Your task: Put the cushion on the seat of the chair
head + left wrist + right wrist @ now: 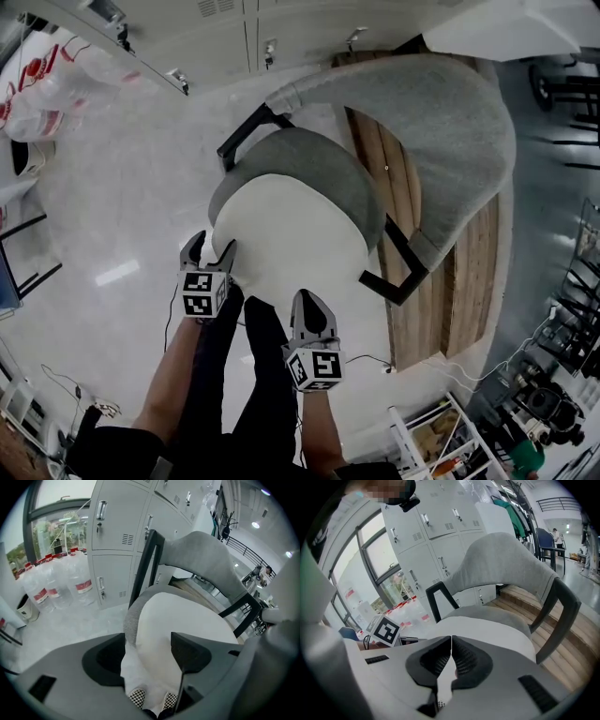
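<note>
Pointing downward, left gripper (211, 247) gapes around cushion (300, 239); right gripper (310, 300) seems closed.

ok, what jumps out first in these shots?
The white cushion lying on the seat of the grey chair, mid-frame in the head view. Next, two tools at its near edge: the left hand-held gripper is open with the cushion's edge between its jaws, and the right hand-held gripper is shut.

Cushion (295, 248) hides most of seat (314, 155).
</note>
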Tool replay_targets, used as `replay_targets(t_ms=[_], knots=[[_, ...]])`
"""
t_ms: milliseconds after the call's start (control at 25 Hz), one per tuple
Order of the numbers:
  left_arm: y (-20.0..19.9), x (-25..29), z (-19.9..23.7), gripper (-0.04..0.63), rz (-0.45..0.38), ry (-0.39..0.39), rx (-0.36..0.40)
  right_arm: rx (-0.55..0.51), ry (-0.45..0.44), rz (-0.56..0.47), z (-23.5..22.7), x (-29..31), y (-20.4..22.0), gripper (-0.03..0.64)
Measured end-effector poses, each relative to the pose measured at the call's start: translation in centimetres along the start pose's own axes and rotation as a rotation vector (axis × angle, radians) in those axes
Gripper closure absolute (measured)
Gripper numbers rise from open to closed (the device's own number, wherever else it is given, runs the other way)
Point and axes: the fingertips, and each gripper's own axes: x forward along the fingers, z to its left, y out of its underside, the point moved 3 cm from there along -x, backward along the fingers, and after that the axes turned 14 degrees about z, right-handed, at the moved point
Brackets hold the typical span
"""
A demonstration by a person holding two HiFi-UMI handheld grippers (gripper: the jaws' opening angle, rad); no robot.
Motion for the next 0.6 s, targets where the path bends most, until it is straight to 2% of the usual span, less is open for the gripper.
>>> replay_targets(t_ms=[360,600], knots=[[-0.7,-4.9,-0.7,0.305,-0.043,-0.021,0.033,-0.024,0.007,-0.047,1.0,-4.1,-0.5,0.588],[-2.1,-10.3,-3.6,0.307,-0.098,0.019,0.062,-0.048,0.012,-0.096,2.3,-8.2,-2.2,0.588]])
